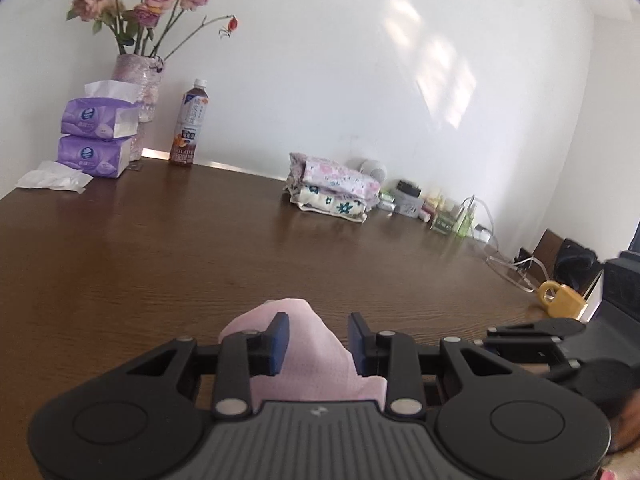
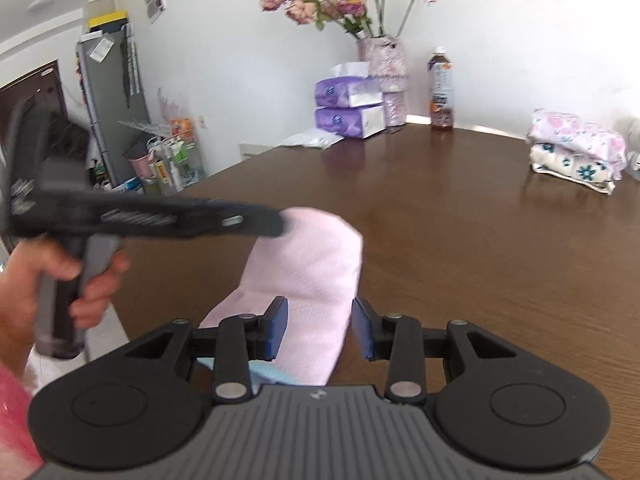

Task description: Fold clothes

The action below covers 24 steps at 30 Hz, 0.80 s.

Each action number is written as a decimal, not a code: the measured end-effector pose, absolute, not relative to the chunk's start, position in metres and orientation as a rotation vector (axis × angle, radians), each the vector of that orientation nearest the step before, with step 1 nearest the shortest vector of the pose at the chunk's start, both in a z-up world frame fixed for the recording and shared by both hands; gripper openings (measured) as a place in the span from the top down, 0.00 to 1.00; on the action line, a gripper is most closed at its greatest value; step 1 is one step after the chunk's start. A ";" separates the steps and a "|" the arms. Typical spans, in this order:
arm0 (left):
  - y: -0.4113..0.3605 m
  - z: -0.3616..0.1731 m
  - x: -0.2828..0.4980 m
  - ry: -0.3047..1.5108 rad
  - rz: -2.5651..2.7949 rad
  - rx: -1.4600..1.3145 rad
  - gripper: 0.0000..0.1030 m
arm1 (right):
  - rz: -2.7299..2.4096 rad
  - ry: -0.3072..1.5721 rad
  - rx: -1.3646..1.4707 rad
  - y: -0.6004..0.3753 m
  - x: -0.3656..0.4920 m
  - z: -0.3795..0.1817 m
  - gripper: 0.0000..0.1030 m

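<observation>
My left gripper [image 1: 316, 340] and right gripper [image 2: 320, 326] both gape apart (nothing pinched), pink cloth [image 2: 312, 264] lying lengthwise straight ahead on the counter [image 2: 460, 240], left nearer its far end.

Black handheld grippers, pink sleeve
Each gripper [image 1: 316, 346] has black linkage arms, silver pivot pins, blue finger pads [image 1: 280, 344], ribbed grey base; pink sleeve [image 2: 12, 412].

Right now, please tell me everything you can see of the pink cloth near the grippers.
The pink cloth is a pale pink fabric with a fine woven texture, soft and matte. It lies bunched and partly folded at the near edge of the brown wooden table, one rounded hump raised. The left gripper has it between its open fingers; the right gripper hovers open over its near end. Something light blue shows just beneath it.
</observation>
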<state>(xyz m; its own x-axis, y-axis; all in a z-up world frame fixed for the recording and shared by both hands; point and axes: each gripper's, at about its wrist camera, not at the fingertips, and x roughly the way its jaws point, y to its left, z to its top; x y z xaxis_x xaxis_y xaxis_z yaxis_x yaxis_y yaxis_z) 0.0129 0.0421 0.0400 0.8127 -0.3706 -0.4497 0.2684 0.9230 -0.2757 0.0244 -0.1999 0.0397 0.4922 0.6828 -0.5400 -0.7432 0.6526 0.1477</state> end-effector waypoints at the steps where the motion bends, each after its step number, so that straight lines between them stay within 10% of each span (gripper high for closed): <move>1: 0.040 0.038 0.018 0.535 -0.327 -0.193 0.72 | 0.875 0.603 -0.122 -0.196 0.024 0.036 0.65; 24: 0.014 0.021 -0.075 0.616 -0.353 0.019 0.57 | 0.912 0.618 -0.175 -0.217 0.001 0.016 0.58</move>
